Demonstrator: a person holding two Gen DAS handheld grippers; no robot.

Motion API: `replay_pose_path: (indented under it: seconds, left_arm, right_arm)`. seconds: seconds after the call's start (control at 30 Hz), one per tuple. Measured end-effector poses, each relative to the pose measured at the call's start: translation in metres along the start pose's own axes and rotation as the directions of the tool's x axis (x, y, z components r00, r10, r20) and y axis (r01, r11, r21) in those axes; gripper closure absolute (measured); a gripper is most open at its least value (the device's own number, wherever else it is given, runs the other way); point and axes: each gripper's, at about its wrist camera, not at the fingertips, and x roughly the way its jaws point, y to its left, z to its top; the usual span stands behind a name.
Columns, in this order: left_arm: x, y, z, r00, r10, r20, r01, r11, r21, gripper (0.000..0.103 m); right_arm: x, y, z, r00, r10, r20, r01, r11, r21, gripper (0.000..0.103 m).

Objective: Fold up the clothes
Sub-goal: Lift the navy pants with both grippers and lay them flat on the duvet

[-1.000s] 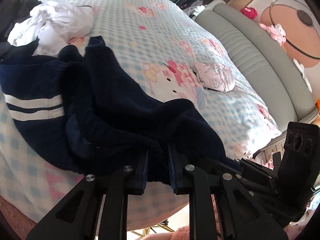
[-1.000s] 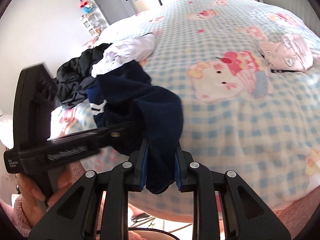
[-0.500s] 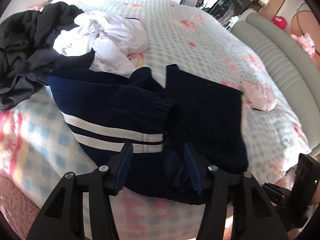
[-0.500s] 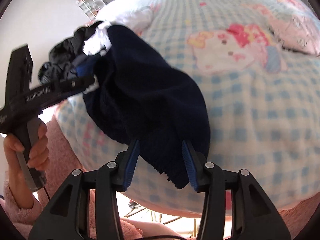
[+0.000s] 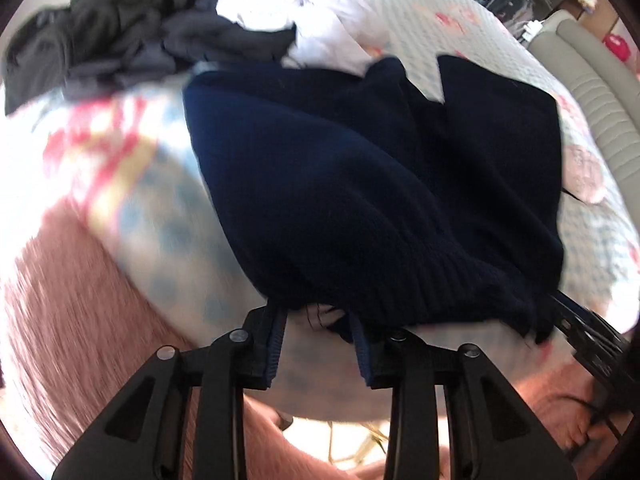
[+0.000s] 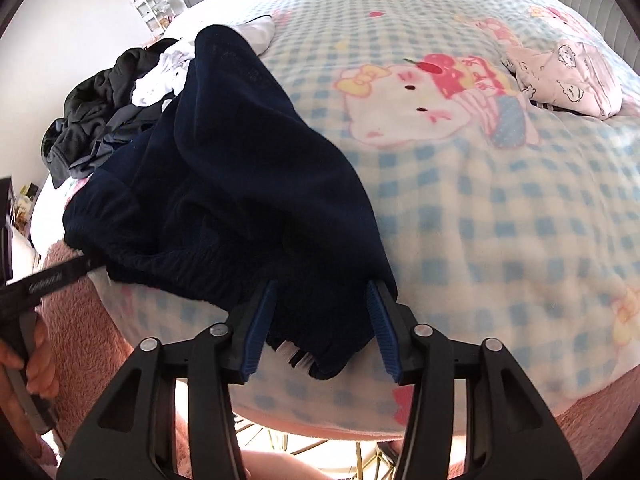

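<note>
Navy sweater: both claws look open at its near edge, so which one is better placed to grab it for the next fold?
Probably the right claw: the navy sweater hem lies between its open fingers. The left claw is open too, but the hem sits just beyond its tips, and that view is blurred.

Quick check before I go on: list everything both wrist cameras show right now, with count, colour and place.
Navy knit sweater: one, dark blue, bed's near edge.
Crumpled dark garments: pile, black and grey, far left.
White garment: one, beside the pile.
Pink printed cloth: one, far right.
Blue-checked cartoon blanket: one, covers bed.
Grey padded headboard: one, far right.
Left gripper: open at sweater hem.
Right gripper: open around sweater edge.
Hand: one, holding left gripper.
</note>
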Motion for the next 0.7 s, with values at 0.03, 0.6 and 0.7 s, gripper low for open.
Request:
replay_pose_path:
  seconds: [0.03, 0.6, 0.7]
  left_arm:
    - [-0.004, 0.000, 0.001, 1.000, -0.006, 0.014, 0.006, 1.000, 0.007, 0.070]
    - [-0.035, 0.020, 0.005, 0.982, 0.131, 0.133, -0.135, 0.990, 0.027, 0.054]
    - [-0.034, 0.011, 0.002, 0.984, 0.111, 0.138, -0.122, 0.990, 0.069, 0.059]
  right_arm:
    - [-0.002, 0.000, -0.002, 1.000, 0.006, -0.003, -0.006, 1.000, -0.001, 0.049]
    - [0.004, -0.033, -0.014, 0.995, 0.063, -0.073, -0.056, 0.994, 0.094, 0.030]
    - [0.008, -0.043, -0.018, 0.991, 0.108, -0.084, -0.096, 0.985, 0.142, 0.031]
